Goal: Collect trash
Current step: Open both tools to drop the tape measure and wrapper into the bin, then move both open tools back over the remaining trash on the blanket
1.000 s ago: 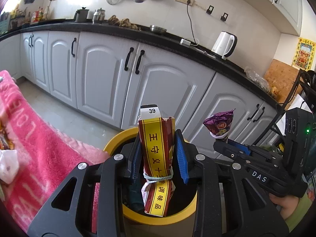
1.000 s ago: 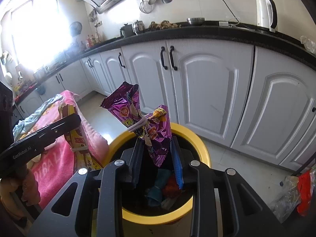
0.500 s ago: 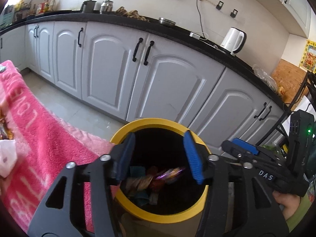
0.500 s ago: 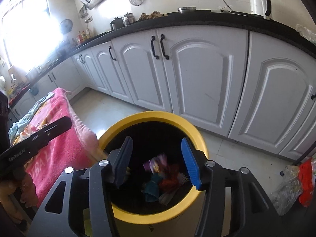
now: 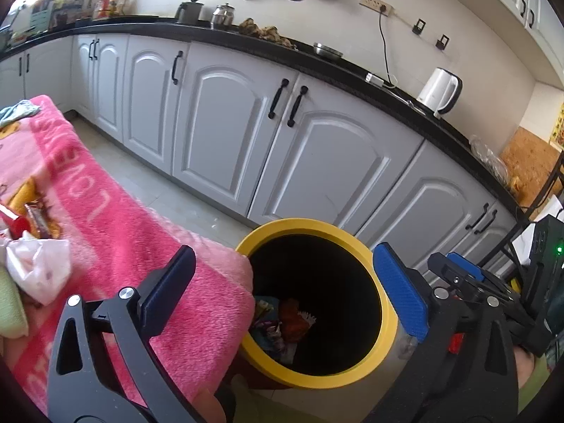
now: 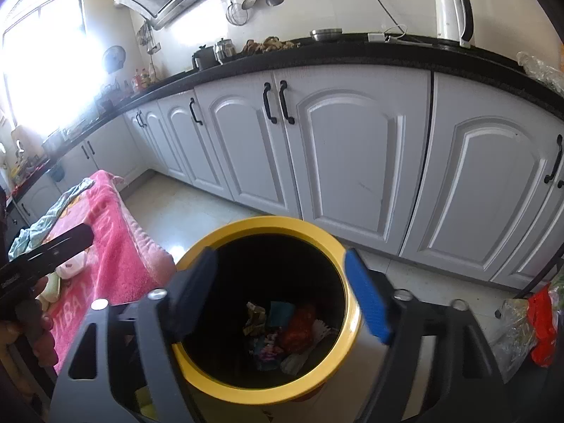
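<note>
A yellow-rimmed trash bin (image 5: 310,225) stands on the floor beside a table draped in a pink towel (image 5: 123,246). My left gripper (image 5: 285,292) hangs over the bin's near edge, its jaws opening wide with nothing between them. My right gripper (image 6: 280,296) hovers above the bin (image 6: 268,224), jaws also opening and empty. Crumpled wrappers (image 6: 282,328) lie at the bottom of the bin; the left wrist view shows these wrappers (image 5: 282,320) too. On the towel at far left sit more wrappers (image 5: 35,222) and a crumpled white bag (image 5: 38,268).
White kitchen cabinets (image 5: 317,162) under a black counter run behind the bin, with a white kettle (image 5: 440,91) on top. Plastic bags (image 6: 528,320) lie on the floor at right. A person's hand (image 6: 21,320) holds the left gripper (image 6: 53,250).
Both grippers have opened. The red-and-yellow packet left the left jaws and the purple wrapper left the right jaws; both are now down in the bin. The left view swung left.
</note>
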`<action>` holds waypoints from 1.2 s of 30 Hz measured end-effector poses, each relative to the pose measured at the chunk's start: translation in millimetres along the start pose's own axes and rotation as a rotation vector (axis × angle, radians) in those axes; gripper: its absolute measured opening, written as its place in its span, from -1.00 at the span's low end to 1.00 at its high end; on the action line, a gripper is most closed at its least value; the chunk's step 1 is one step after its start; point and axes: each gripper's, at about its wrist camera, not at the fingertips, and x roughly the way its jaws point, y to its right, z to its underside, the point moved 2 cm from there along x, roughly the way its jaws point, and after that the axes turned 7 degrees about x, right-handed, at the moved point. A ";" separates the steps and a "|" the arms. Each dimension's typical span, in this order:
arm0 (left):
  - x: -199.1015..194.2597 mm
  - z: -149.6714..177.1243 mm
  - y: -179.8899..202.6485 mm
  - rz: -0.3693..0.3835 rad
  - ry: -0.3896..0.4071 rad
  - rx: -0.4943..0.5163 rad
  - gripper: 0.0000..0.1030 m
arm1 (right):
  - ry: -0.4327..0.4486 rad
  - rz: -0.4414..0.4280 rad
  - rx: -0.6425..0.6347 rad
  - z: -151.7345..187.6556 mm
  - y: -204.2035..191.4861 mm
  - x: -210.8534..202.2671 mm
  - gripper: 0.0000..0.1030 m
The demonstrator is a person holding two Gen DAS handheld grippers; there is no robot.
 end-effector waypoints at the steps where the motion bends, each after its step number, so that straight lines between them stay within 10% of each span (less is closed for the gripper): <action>1: -2.4 -0.3 -1.1 -0.001 0.003 -0.004 0.79 | 0.007 0.000 -0.003 -1.1 -1.6 -1.8 0.52; 36: -109.0 8.2 -45.3 -0.129 0.127 -0.051 0.79 | 0.131 -0.150 -0.213 -0.3 -100.0 -66.3 0.68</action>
